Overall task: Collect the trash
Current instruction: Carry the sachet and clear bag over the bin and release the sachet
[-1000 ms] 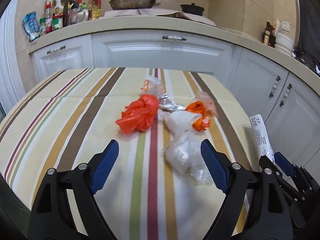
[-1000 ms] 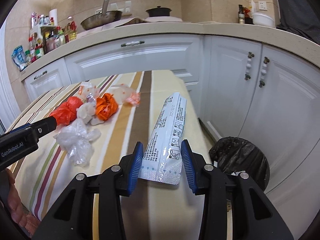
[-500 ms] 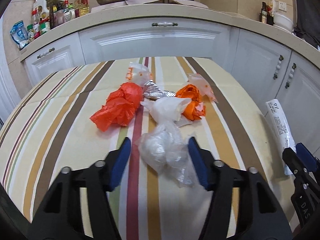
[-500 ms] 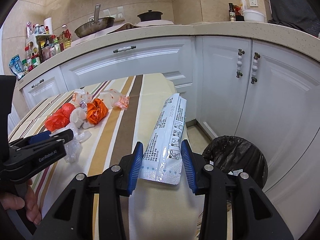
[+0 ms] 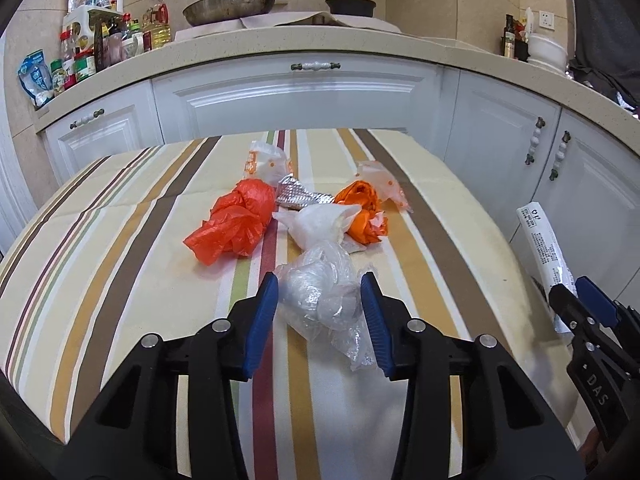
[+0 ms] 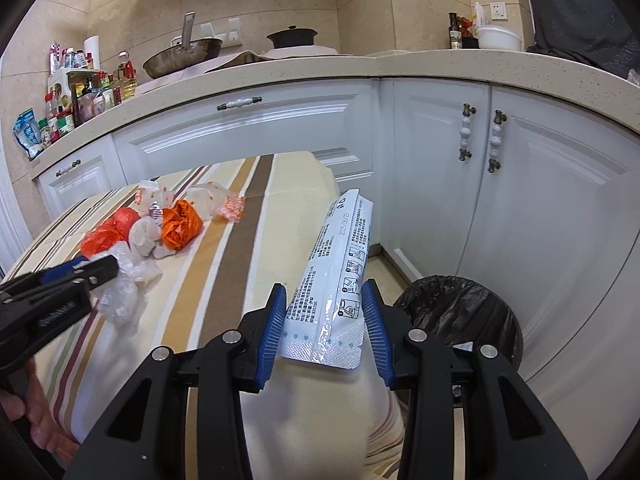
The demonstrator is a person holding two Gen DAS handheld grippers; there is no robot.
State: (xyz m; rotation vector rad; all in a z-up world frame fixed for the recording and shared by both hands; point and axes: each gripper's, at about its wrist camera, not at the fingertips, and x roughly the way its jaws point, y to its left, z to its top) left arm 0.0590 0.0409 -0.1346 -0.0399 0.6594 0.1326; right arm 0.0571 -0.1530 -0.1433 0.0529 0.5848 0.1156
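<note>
White cabinets [image 6: 552, 208] and a speckled counter [image 5: 320, 46] are filling the upper half of both views, and below them a striped tabletop [image 5: 120, 240] is spreading across the middle and lower left. A bin lined with a black bag [image 6: 460, 312] is standing on the floor at the lower right of the right wrist view, beside the tabletop's edge. The right gripper [image 6: 324, 320] is pinching a long white printed packet [image 6: 340, 272] by its lower end at the bottom centre of that view, the packet sticking up and away over the tabletop's right edge. The left gripper [image 5: 320, 312] is sitting at the lower centre of its own view; its jaws have just been closing, and its blue pads [image 5: 264, 316] are now lying against both sides of a crumpled clear plastic bag [image 5: 320, 292] that is resting on the tabletop. Just behind that bag, in the middle of the frame, a red plastic bag [image 5: 232, 224], a white wad [image 5: 320, 224], an orange bag [image 5: 360, 212] and a scrap of foil [image 5: 296, 196] are lying bunched together, with two pale printed wrappers [image 5: 264, 162] at the far side of the pile.
</note>
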